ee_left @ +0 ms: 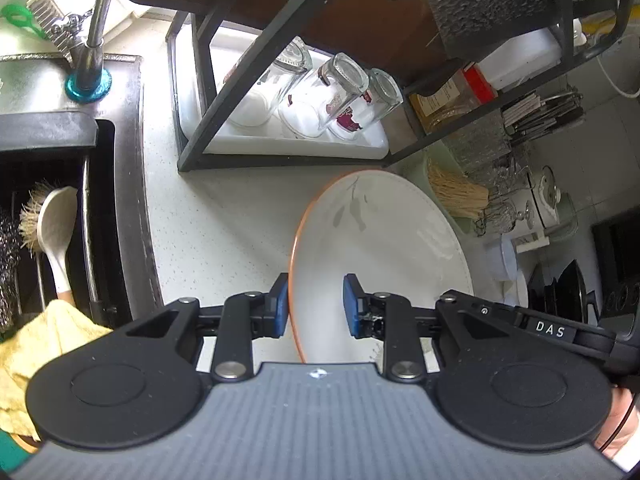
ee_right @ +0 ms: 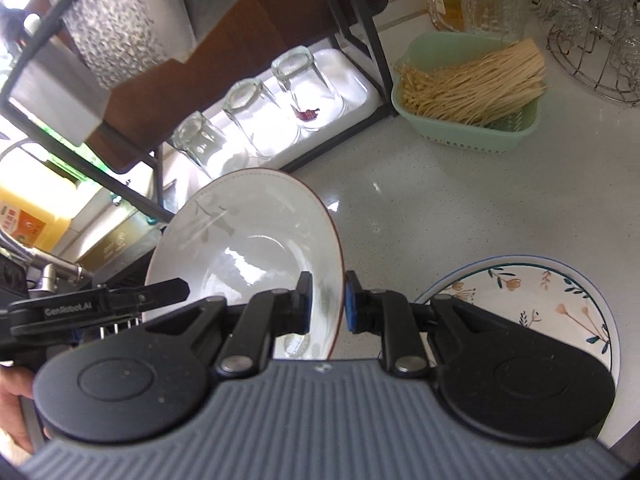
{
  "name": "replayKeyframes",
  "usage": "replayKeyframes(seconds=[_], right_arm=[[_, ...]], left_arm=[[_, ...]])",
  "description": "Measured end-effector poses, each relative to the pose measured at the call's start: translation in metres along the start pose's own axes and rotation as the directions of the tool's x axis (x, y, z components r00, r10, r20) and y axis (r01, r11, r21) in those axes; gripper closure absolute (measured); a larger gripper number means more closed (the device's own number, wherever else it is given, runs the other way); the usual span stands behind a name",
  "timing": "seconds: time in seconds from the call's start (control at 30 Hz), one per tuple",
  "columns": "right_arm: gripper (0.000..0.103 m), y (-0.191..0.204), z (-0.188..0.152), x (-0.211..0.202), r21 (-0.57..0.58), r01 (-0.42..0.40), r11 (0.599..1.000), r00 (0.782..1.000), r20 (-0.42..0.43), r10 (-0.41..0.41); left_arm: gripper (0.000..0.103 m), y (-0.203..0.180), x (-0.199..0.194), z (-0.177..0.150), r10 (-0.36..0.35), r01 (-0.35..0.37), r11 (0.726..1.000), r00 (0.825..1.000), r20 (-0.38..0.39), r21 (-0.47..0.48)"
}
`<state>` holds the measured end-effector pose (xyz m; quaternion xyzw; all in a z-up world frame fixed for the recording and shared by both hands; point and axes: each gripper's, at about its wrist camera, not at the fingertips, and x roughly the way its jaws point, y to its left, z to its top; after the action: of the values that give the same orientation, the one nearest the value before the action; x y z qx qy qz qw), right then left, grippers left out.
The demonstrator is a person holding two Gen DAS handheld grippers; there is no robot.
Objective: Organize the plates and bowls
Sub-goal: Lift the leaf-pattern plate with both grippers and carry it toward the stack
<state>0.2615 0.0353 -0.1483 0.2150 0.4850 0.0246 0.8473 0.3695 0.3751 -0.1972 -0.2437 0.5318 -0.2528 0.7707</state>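
A white plate with an orange-brown rim and a grey leaf print (ee_left: 372, 248) is held tilted above the counter by both grippers. My left gripper (ee_left: 316, 304) straddles its near rim with a visible gap at the right pad. My right gripper (ee_right: 327, 302) is shut on the plate's (ee_right: 248, 240) right rim. The left gripper's body shows in the right wrist view (ee_right: 100, 304). A floral plate with a blue rim (ee_right: 560, 300) lies on the counter to the right.
A black rack (ee_left: 248, 92) holds upturned glasses (ee_left: 340, 92) on a white tray. The sink with a brush (ee_left: 56, 220) and yellow cloth (ee_left: 48, 352) is at left. A green basket of noodles (ee_right: 472, 92) and a wire glass rack (ee_right: 592, 28) stand at back right.
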Motion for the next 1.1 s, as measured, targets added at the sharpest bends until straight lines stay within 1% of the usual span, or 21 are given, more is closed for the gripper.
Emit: replayKeyframes(seconds=[0.13,0.33,0.57,0.73,0.97,1.03,1.1], right_arm=[[0.084,-0.006,-0.003,-0.018,-0.005,-0.008,1.000,1.000,0.018,0.008],[0.084,-0.024,-0.006,-0.043,0.015,-0.025,1.000,0.999,0.045,0.024],[0.084,-0.051,-0.010,-0.074,0.033,-0.036,0.999,0.996,0.085,0.033],[0.084,-0.076,-0.011,-0.086,0.054,-0.039,0.998,0.996,0.084,0.035],[0.084,-0.108,-0.007,-0.098,0.026,-0.069,0.997,0.995,0.077,0.066],[0.084,-0.118,-0.006,-0.098,0.015,-0.078,0.997,0.995,0.067,0.076],[0.084,-0.131,-0.006,-0.094,0.030,-0.099,0.995,0.994,0.044,0.098]], left_arm=[[0.072,-0.014,-0.006,-0.013,-0.003,0.003,1.000,1.000,0.011,-0.021],[0.072,-0.036,-0.008,-0.035,-0.017,0.017,0.999,1.000,-0.008,-0.031],[0.072,-0.073,-0.009,-0.057,-0.015,0.015,1.000,1.000,0.005,-0.023],[0.072,-0.096,-0.001,-0.069,-0.025,0.025,0.998,1.000,-0.003,-0.060],[0.072,-0.131,0.010,-0.085,-0.001,0.003,0.998,0.999,0.038,-0.056],[0.072,-0.139,0.014,-0.090,0.004,-0.001,0.998,0.999,0.052,-0.067],[0.072,-0.144,0.019,-0.097,0.019,-0.014,0.996,0.998,0.058,-0.084]])
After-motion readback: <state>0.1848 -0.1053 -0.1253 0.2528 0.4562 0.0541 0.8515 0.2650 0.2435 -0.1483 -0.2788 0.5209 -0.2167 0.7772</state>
